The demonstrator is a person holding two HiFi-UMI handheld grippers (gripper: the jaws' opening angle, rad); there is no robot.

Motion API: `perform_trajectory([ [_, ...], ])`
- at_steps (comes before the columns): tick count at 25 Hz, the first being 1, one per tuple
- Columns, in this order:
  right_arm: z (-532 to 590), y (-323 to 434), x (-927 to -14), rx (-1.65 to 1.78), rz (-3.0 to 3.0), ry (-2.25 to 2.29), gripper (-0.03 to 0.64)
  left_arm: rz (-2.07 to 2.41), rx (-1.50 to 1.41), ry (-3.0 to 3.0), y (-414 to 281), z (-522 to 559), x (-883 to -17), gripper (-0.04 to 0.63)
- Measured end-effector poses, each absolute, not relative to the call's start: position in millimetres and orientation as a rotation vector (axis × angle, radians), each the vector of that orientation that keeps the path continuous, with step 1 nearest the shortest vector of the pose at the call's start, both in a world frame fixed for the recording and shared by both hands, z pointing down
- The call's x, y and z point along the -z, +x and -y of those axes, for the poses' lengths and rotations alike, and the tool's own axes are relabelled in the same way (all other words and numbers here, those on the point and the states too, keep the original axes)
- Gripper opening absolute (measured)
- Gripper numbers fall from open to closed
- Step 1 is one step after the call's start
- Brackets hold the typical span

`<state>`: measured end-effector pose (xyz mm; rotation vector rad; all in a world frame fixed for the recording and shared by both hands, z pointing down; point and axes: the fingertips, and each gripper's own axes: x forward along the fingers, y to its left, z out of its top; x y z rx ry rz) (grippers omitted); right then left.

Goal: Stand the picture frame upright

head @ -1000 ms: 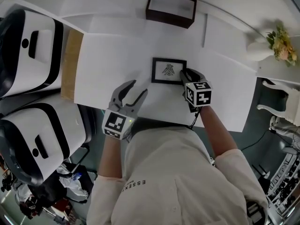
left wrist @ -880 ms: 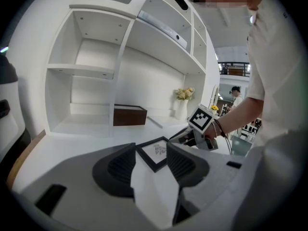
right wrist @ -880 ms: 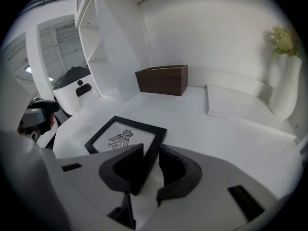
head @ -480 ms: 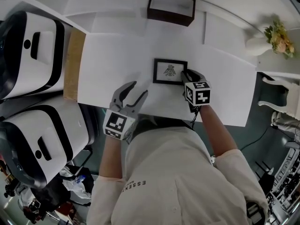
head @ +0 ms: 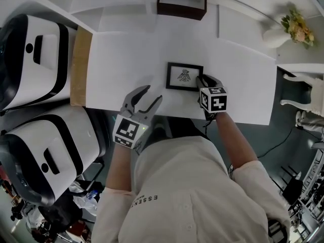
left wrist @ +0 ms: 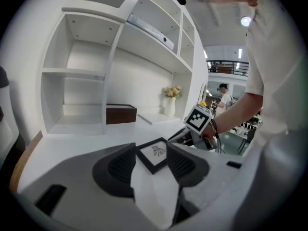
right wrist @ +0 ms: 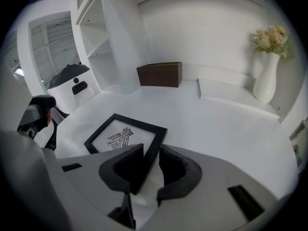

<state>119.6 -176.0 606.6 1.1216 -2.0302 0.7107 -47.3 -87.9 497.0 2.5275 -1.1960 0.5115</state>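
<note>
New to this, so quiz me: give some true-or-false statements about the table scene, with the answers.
1. The black rectangular picture frame stands upright. False: it lies flat on the white table.
2. The right gripper has the frame's edge between its jaws. True.
3. The left gripper holds the dark brown rectangular box. False: its jaws are apart and empty.
4. A white vase of flowers stands right of the frame in the head view. True.
</note>
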Motion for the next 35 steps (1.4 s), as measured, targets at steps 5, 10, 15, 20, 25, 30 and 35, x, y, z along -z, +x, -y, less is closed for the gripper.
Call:
perform_trajectory([
  [5,154.1,121.4,-606.5,-0.709,2.023,1.136,0.112,1.159,-0.522,2.541,-46.9,69.4,-497.5,0.186],
  [10,130.7,122.8,-606.5,-0.717,2.017,1.164,0.112,1.123,-0.542,2.542,-47.1,44.6,-503.1,0.186],
  [15,108.4,123.9,-606.9,-0.707,2.025,1.154,0.112,1.1,-0.563,2.535,-46.1,23.8,-510.6,0.186],
  [20,88.8,124.8,-606.2,-0.703,2.035,1.159,0.112,1.082,-0.575,2.521,-46.8,5.0,-517.5,0.186],
  [25,73.4,123.8,-607.1,-0.691,2.046,1.15,0.112,1.058,-0.587,2.505,-46.3,-9.5,-528.8,0.186],
  [30,56.8,123.1,-606.9,-0.67,2.053,1.116,0.112,1.029,-0.558,2.473,-44.5,-19.0,-539.6,0.186],
  [35,45.8,126.5,-607.5,-0.671,2.053,1.107,0.112,0.972,-0.455,2.38,-36.9,-27.1,-555.2,0.185],
])
